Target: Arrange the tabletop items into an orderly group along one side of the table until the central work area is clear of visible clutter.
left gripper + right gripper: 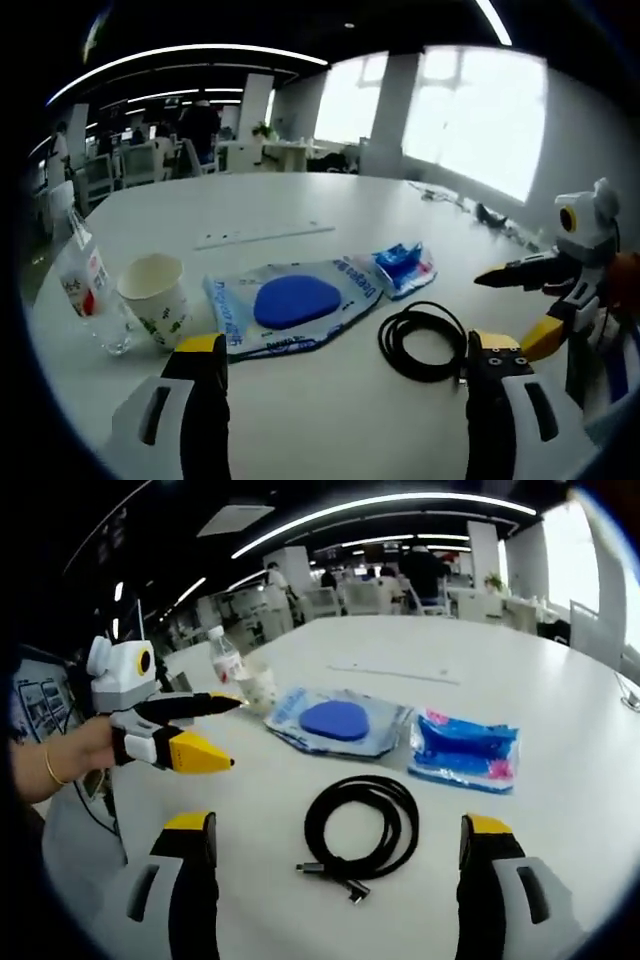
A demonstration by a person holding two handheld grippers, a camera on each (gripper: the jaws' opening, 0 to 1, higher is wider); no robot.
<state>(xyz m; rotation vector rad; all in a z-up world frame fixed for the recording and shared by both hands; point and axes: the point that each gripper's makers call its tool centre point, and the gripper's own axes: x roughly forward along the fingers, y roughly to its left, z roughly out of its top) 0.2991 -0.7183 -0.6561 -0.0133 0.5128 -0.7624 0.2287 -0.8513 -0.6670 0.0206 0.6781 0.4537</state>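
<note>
Both tools stand with jaws wide apart, gripping nothing: the right tool (335, 865) hangs just short of the coiled black cable (360, 830), the left tool (345, 385) a little back from it and to one side. That cable lies straight ahead between the right jaws, its plug end nearest them, so I judge the right hand is the nearer one. Beyond it on the white counter (560, 710) lie the blue pad in its clear bag (338, 721) and the small blue packet (465, 748). From the left gripper view the paper cup (155, 297) and plastic bottle (90, 290) stand plain; the right gripper view half hides them behind the left tool.
</note>
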